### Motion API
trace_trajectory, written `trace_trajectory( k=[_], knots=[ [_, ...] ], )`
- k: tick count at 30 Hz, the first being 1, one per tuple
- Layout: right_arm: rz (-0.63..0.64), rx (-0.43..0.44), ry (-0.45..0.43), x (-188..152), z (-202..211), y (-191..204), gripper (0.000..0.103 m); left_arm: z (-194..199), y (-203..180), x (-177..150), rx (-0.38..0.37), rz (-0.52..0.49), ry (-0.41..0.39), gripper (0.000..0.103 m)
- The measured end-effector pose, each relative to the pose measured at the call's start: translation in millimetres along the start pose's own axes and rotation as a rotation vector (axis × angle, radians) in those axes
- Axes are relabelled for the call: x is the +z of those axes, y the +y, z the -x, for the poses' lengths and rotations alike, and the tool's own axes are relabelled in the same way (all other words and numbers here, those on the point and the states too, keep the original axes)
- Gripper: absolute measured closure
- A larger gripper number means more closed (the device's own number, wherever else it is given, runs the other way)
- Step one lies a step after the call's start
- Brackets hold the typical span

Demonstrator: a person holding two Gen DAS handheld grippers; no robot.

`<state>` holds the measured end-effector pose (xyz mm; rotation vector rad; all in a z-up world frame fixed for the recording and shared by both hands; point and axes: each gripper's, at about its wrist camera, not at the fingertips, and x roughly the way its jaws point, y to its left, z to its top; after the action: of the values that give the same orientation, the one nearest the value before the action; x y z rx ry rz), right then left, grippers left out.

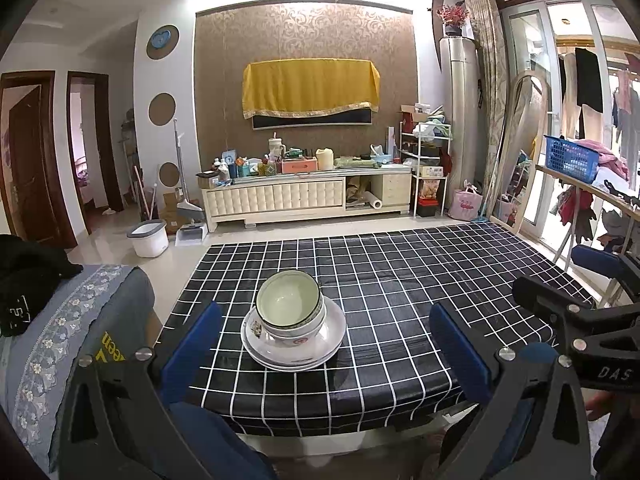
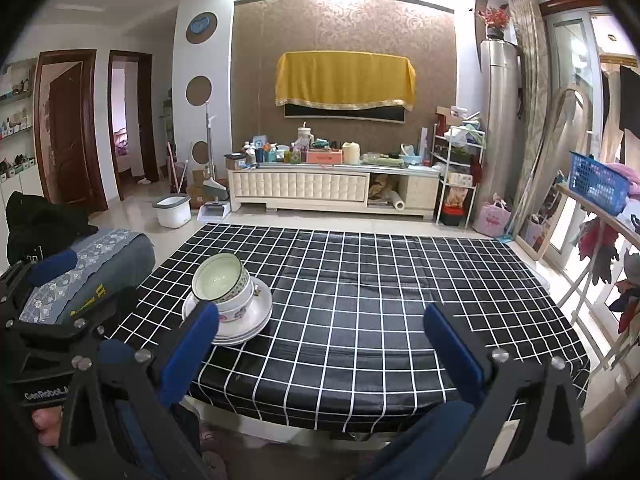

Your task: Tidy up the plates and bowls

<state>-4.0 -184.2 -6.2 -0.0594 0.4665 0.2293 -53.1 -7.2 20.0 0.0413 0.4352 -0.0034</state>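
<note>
A stack of white plates (image 1: 294,350) sits on the black checked tablecloth (image 1: 400,280), with nested bowls (image 1: 289,304) on top; the top bowl tilts. The stack also shows in the right wrist view (image 2: 256,316), with the bowls (image 2: 222,282). My left gripper (image 1: 326,352) is open and empty, its blue fingers either side of the stack, short of it. My right gripper (image 2: 320,344) is open and empty, right of the stack; its left finger (image 2: 192,344) overlaps the plates' near edge. The right gripper also appears in the left wrist view (image 1: 576,316).
A grey sofa arm (image 1: 80,312) with a black garment (image 1: 28,276) stands left of the table. A TV cabinet (image 1: 304,196), a white bucket (image 1: 149,238) and a drying rack with a blue basket (image 1: 570,158) lie beyond the table.
</note>
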Motion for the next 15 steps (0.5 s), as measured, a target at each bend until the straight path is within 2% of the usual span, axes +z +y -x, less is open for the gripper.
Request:
trace_trajectory(
  k=[15],
  knots=[
    [0.009, 0.004, 0.025, -1.4, -3.0, -0.4, 0.0, -1.5, -0.3, -4.2, 0.016, 0.011, 0.018, 0.0]
  ],
)
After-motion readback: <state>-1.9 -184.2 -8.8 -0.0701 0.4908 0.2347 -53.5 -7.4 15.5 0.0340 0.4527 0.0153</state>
